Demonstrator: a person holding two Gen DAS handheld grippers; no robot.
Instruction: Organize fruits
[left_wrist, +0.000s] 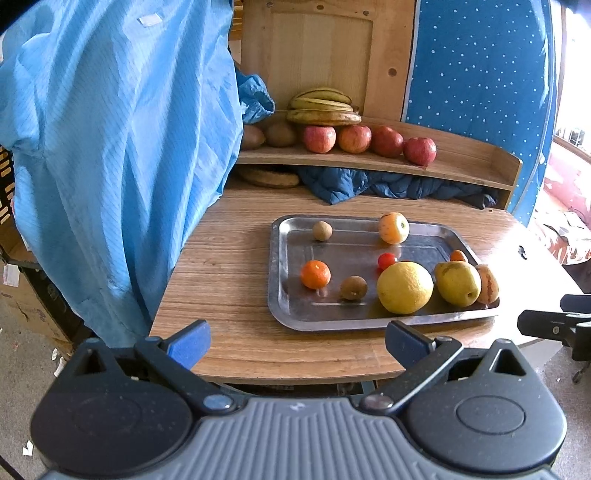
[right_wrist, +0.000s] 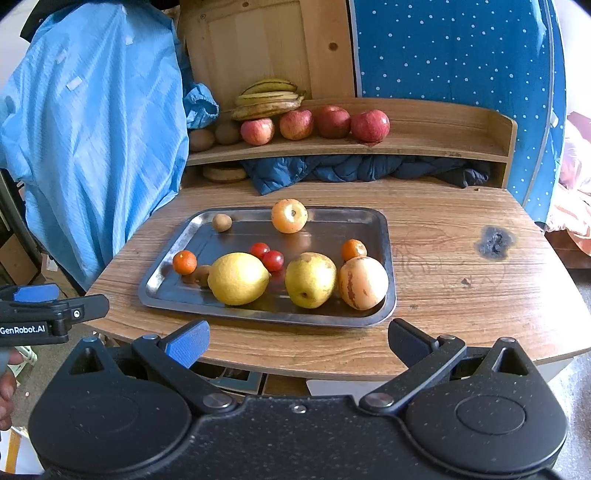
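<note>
A steel tray (left_wrist: 291, 314) (right_wrist: 384, 240) on the wooden table holds a big yellow citrus (left_wrist: 405, 288) (right_wrist: 237, 278), a pear (left_wrist: 458, 282) (right_wrist: 310, 280), a striped melon-like fruit (right_wrist: 364, 282), a pale orange fruit (left_wrist: 394, 227) (right_wrist: 289, 215), small oranges (left_wrist: 315, 274) (right_wrist: 184, 262), red tomatoes (right_wrist: 272, 259) and kiwis (left_wrist: 353, 288) (right_wrist: 221, 222). A shelf (left_wrist: 461, 162) (right_wrist: 443, 129) behind carries several apples (left_wrist: 354, 139) (right_wrist: 334, 122), bananas (left_wrist: 323, 107) (right_wrist: 269, 98) and kiwis. My left gripper (left_wrist: 297, 341) and right gripper (right_wrist: 297, 341) are open and empty, short of the tray's near edge.
A blue coat (left_wrist: 110, 147) (right_wrist: 92, 147) hangs at the left beside the table. A dark blue quilted cloth (left_wrist: 388, 184) (right_wrist: 351, 168) lies under the shelf. The table top (right_wrist: 480, 288) has a burnt mark (right_wrist: 495, 242) at the right. The other gripper shows at each frame's side.
</note>
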